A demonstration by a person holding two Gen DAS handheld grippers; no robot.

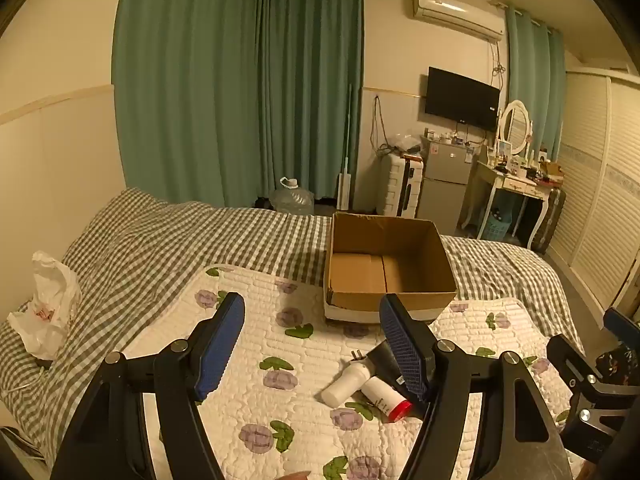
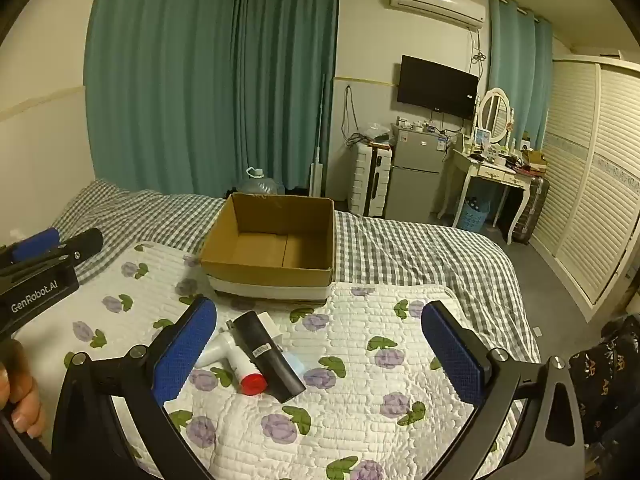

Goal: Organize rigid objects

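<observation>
Here the bed (image 2: 420,248) carries an empty box (image 2: 272,240) toward its far edge, with a small pile (image 2: 256,356) nearer. Both claws, left (image 1: 312,344) and right (image 2: 316,344), gape wide, holding nothing. Best: take the black tube (image 2: 268,356) first, squarely across its middle.

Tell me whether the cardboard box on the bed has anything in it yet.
Empty. The cardboard box is open on top, and both views show only its bare brown floor.

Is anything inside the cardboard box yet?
Nothing shows inside the cardboard box: only its bare bottom flaps and inner walls. The near wall hides the strip of floor just behind it. The bottles and black tube still lie on the quilt.
</observation>
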